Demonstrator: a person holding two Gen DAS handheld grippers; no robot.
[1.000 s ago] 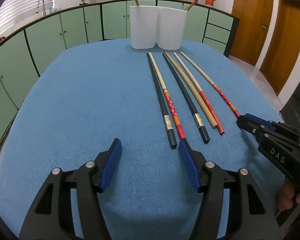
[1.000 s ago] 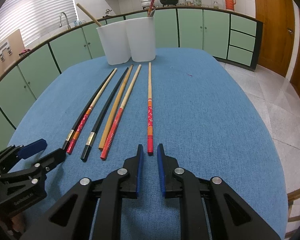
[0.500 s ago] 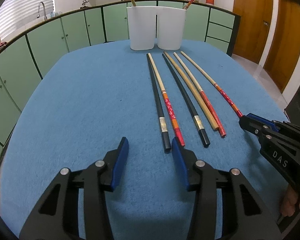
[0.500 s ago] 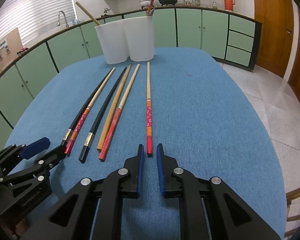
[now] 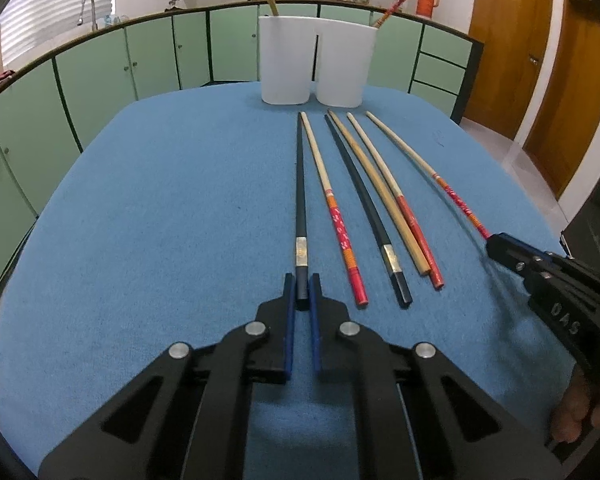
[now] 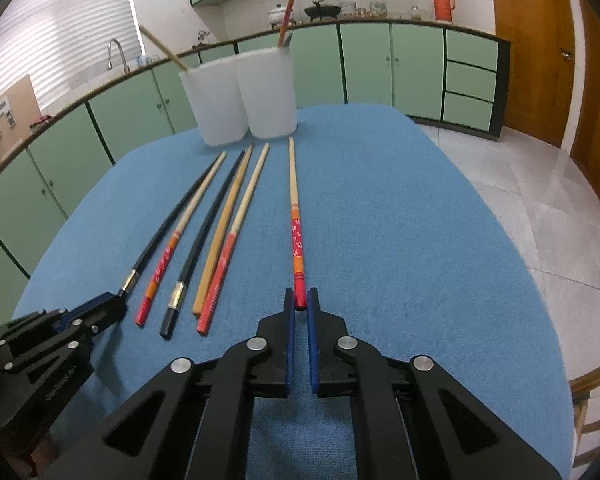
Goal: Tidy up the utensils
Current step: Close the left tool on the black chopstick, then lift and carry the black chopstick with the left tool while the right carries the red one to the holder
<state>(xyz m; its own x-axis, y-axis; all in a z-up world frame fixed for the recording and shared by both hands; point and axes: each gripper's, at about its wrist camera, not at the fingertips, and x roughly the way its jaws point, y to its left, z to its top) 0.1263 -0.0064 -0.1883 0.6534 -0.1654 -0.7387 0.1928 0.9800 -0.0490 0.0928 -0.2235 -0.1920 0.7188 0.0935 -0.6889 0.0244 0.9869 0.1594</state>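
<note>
Chopsticks lie in a loose fan on the blue tabletop (image 5: 148,216), six of them, thin tips pointing toward two white cups (image 5: 316,66) that stand touching each other at the far edge. My left claw (image 5: 301,294) is clenched on the butt end of the outermost black chopstick (image 5: 300,200), the one with a silver band near its end; the blue pads (image 5: 288,300) sit on either side of it, and the stick runs straight ahead toward the left cup. My right claw (image 6: 300,300) is clenched on the red butt end of the patterned red chopstick (image 6: 295,216), which lies apart from the rest on the right side of the fan and points at the right cup. Between these two sticks rest four more: a red-and-orange patterned chopstick (image 5: 332,208) just beside the black one I grip, a second black chopstick (image 5: 364,208) with a silver band, a plain wooden chopstick (image 5: 380,196), and a red-ended chopstick (image 5: 396,196) lying against it. A plain wooden stick (image 6: 162,48) leans out of the left cup and a red stick (image 6: 289,10) stands in the right one. Green cabinets (image 5: 100,76) curve behind the tabletop, with wooden doors (image 5: 504,36) off to the right
</note>
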